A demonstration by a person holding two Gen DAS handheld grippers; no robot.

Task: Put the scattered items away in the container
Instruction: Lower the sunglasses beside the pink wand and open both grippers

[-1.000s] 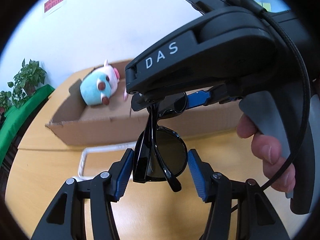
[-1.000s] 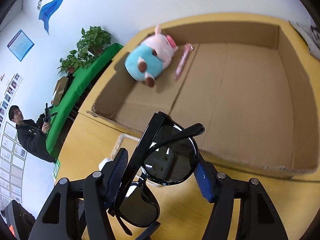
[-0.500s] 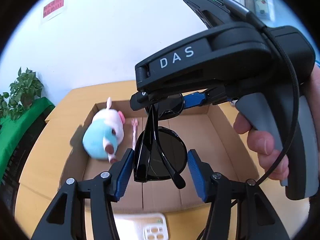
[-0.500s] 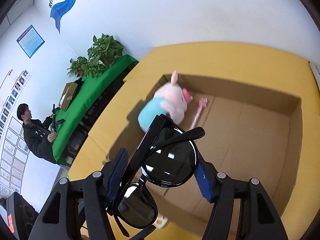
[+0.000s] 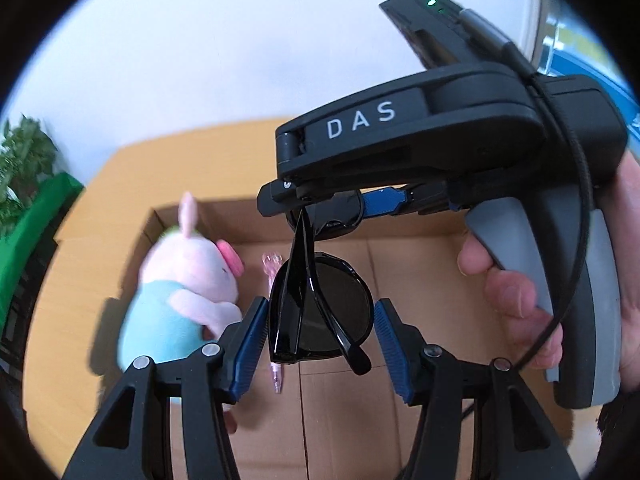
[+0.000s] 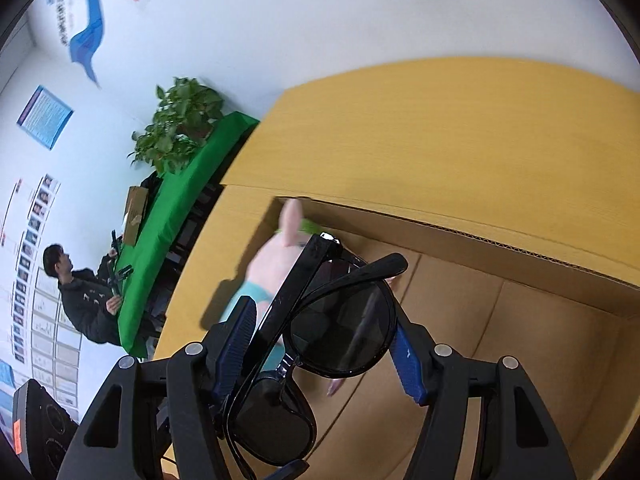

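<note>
The right gripper, its blue-padded jaws closed on one lens, holds a pair of folded black sunglasses above the open brown cardboard box on the yellow wooden table. The other lens hangs between the spread blue pads of the left gripper, which stands wide with the frame close to its left pad. Inside the box lie a pink-and-blue plush pig and a slim pink pen.

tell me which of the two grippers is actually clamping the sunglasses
The right gripper: its pads pinch the sunglasses. The left gripper merely flanks the hanging lens, pads apart.
</note>
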